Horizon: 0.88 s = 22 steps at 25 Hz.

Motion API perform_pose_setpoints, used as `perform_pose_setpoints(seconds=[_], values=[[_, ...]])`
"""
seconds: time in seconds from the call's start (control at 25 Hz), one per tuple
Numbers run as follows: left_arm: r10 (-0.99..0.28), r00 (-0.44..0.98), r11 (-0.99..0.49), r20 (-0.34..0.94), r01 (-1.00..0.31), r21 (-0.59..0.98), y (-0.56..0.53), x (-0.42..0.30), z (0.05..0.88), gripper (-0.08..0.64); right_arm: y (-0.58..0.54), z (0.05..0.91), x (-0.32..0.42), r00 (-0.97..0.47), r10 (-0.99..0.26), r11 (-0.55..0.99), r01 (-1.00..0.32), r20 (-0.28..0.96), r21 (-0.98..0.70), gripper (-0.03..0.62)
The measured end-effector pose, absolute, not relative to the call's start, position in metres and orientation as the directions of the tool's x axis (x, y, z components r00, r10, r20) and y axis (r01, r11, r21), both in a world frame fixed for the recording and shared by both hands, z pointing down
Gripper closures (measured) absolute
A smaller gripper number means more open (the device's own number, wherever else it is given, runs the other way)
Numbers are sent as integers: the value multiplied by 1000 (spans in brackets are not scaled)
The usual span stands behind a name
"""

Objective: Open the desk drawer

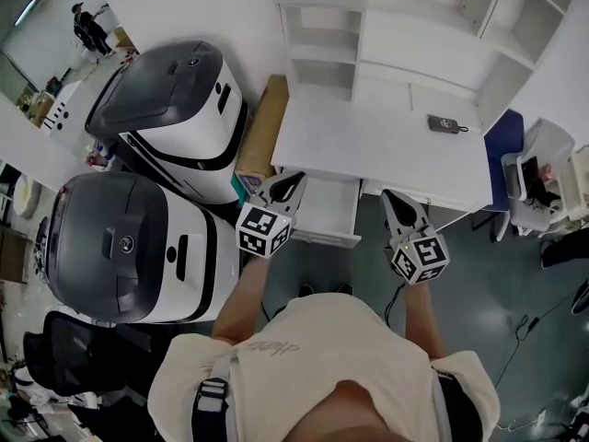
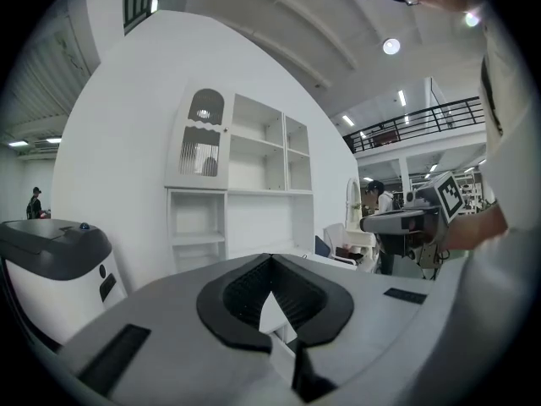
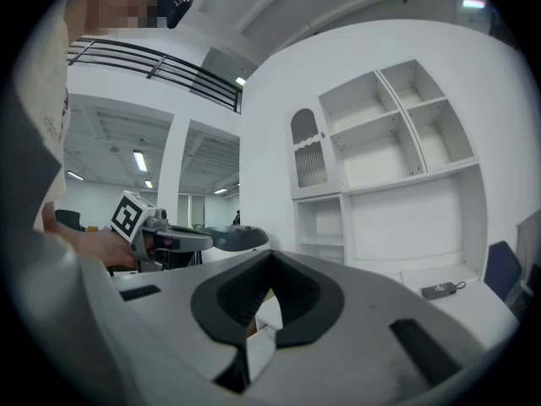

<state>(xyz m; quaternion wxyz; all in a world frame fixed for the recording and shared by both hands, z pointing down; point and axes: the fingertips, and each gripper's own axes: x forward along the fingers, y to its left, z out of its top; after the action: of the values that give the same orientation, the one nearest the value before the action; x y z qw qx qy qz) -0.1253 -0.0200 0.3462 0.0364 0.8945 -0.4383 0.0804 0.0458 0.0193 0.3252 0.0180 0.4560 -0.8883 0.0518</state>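
Observation:
The white desk [image 1: 386, 145] has its drawer [image 1: 329, 215] pulled out under the left part of the top; the inside looks bare. Both grippers are held up in front of the desk, apart from the drawer. My left gripper [image 1: 293, 180] hovers over the drawer's left edge. Its jaws meet at the tips with nothing between them [image 2: 270, 259]. My right gripper [image 1: 391, 196] hangs just right of the drawer, also shut and empty [image 3: 270, 254]. Each gripper view shows the other gripper beside it, the right gripper [image 2: 414, 218] and the left gripper [image 3: 169, 235].
Two large white-and-grey machines [image 1: 175, 109] [image 1: 120, 247] stand left of the desk, with a cardboard box [image 1: 262, 122] between them and it. A small black device [image 1: 444, 123] lies on the desktop. White shelves [image 1: 322, 44] rise behind. A blue chair [image 1: 504, 155] is at the right.

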Motion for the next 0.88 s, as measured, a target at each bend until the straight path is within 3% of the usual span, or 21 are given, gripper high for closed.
perform_pose_setpoints(seconds=[0.4,0.88], values=[[-810,575,-582,117,-812,-41,-21,-133,315,555,11,274,60,-582,-813,583,-813,23,13,595],[-829,548,-556,112,-829,-56,-31,-137,311,555,5,268,64,-590,-808,589,-808,4,-8,595]])
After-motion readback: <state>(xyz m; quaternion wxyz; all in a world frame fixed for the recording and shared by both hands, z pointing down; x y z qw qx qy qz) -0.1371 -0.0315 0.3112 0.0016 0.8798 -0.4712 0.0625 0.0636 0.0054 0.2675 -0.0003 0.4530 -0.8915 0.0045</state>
